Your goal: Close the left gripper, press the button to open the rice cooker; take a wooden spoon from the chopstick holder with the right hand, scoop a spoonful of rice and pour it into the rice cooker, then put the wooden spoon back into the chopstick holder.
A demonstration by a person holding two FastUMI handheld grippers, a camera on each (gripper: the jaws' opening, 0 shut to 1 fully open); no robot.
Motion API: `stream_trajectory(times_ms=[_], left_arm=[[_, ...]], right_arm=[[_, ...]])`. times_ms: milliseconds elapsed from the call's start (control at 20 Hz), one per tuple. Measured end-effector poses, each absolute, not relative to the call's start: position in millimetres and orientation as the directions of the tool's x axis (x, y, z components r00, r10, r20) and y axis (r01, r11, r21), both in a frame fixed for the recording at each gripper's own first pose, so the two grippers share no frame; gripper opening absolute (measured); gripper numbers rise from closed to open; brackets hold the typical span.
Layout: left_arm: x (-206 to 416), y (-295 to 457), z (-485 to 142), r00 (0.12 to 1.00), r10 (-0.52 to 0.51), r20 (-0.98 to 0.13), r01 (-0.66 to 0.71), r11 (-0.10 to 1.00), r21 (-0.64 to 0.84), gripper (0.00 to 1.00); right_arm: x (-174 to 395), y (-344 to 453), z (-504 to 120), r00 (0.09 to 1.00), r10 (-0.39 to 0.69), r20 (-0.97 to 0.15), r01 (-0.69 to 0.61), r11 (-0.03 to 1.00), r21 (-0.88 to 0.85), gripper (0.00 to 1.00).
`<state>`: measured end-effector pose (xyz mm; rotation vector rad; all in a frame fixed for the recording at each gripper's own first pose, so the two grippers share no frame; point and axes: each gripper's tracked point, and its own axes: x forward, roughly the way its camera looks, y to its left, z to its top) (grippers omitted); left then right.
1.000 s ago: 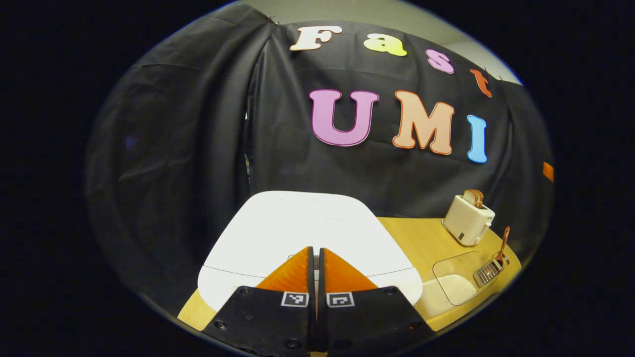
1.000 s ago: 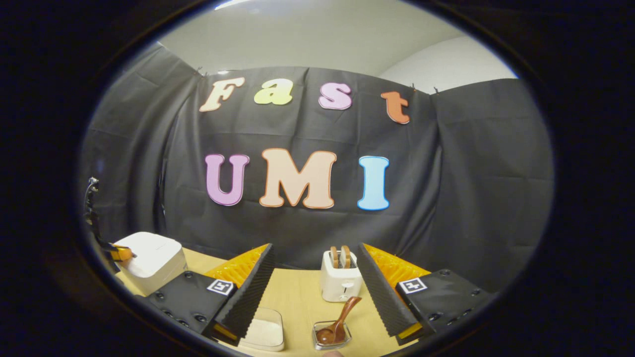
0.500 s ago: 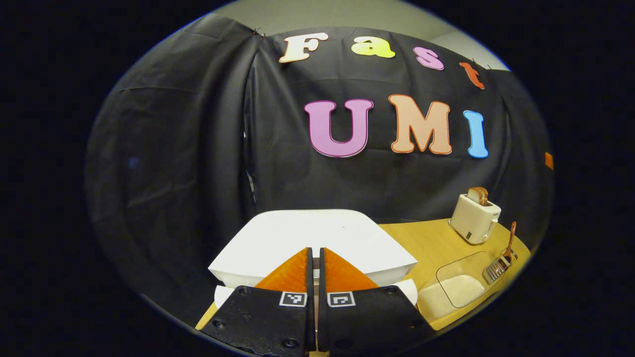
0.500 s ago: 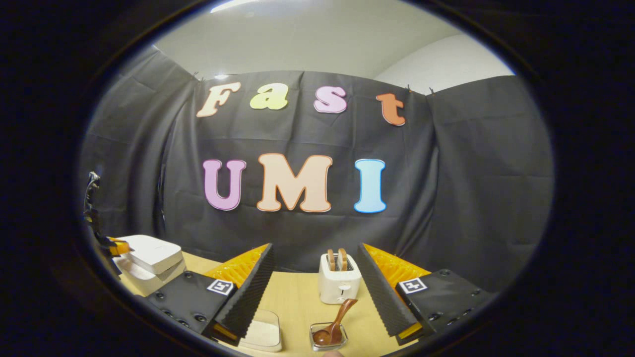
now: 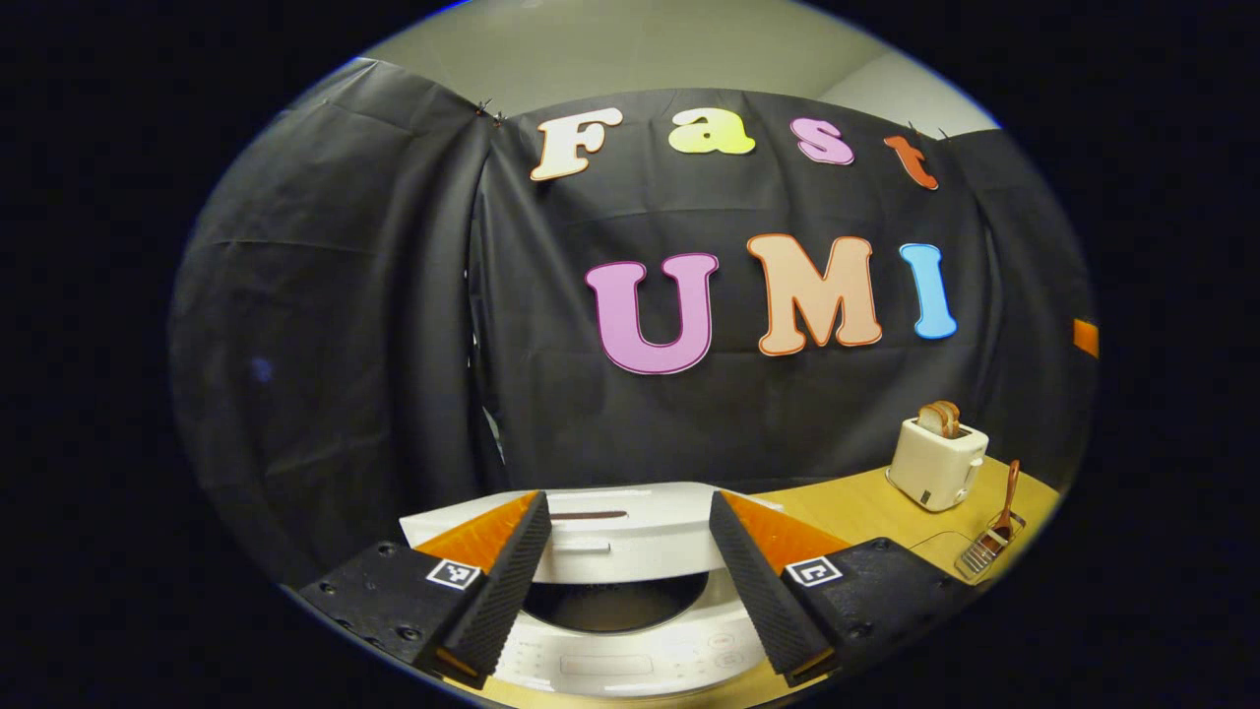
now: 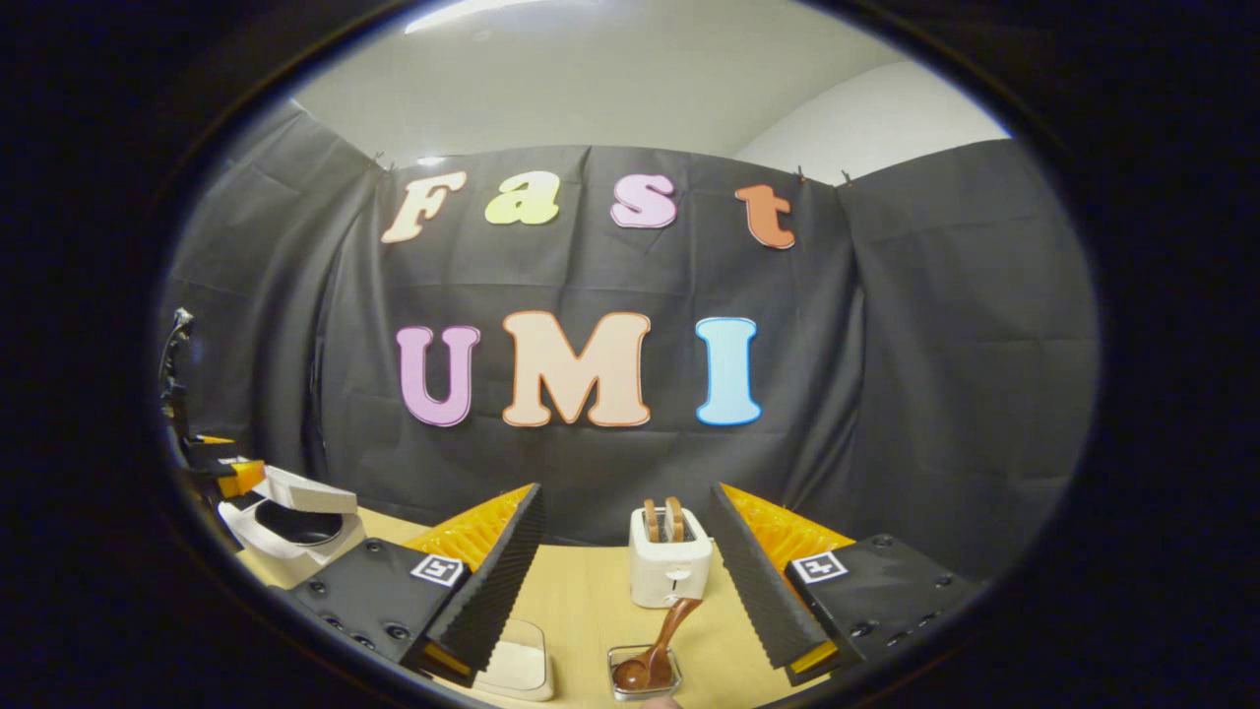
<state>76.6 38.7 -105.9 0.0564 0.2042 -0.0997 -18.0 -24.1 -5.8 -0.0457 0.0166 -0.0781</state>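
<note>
White plastic makes up the biggest of the task's things, the rice cooker (image 5: 630, 630), which sits on the wooden table (image 5: 856, 502) at six o'clock in the left gripper view, its lid (image 5: 610, 537) raised and the dark inner pot (image 5: 610, 606) showing beneath it. It looks heavy and stiff enough to stay put while rice is tipped in. The left gripper (image 5: 625, 581) hangs just above it with its jaws spread wide and nothing between them.

Next in size, a clear tray of rice (image 6: 517, 670) lies at seven o'clock in the right gripper view, just beside the left finger of the right gripper (image 6: 625, 581). Loose grains will likely slide off a tilted spoon, so a level carry seems wise. That gripper is also spread wide and empty.

Smaller again, the chopstick holder (image 6: 645, 679) stands at six o'clock in that view, in front of a toaster (image 6: 669, 566). It looks light and could tip or skid if the spoon drags on its rim.

Smallest is the wooden spoon (image 6: 660, 645), bowl down in the holder, handle leaning up toward one o'clock. It should be rigid, light and a little smooth; the free upper part of the handle looks the best place to pinch, firmly enough that it cannot swivel between the fingers.
</note>
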Motion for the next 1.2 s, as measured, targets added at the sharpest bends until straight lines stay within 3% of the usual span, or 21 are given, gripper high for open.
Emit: stream_trajectory(times_ms=[50,350,850,900,1000,1050,1200], left_arm=[[74.7,38.1,-102.8,0.976,-0.089,-0.199,0.102,0.993,0.055,0.99],[57.7,33.2,-76.5,0.984,-0.088,-0.156,0.098,0.994,0.057,0.96],[22.6,15.9,-48.8,0.986,-0.094,-0.138,0.097,0.995,0.013,0.95],[19.8,16.6,-47.1,0.986,-0.089,-0.138,0.091,0.996,0.009,0.99],[13.8,19.1,-42.8,0.988,-0.076,-0.134,0.079,0.997,0.015,0.96],[11.6,20.5,-41.9,0.989,-0.067,-0.134,0.07,0.997,0.022,0.99],[4.1,23.6,-37.5,0.99,-0.047,-0.135,0.051,0.998,0.025,0.96]], right_arm=[[-17.3,-27.8,-7.0,0.997,-0.08,-0.016,0.079,0.996,-0.042,1.0],[-3.9,-46.1,-18.2,0.996,-0.082,-0.038,0.081,0.996,-0.026,1.0],[42.7,-79.4,-90.3,0.968,-0.055,-0.246,0.062,0.998,0.022,1.0],[46.9,-82.4,-97.7,0.963,-0.055,-0.262,0.062,0.998,0.017,1.0],[54.3,-87.5,-111.2,0.954,-0.053,-0.295,0.06,0.998,0.015,1.0],[57.5,-88.4,-119.2,0.949,-0.048,-0.31,0.056,0.998,0.016,1.0],[68.3,-93.7,-142.4,0.931,-0.042,-0.364,0.047,0.999,0.005,1.0]])
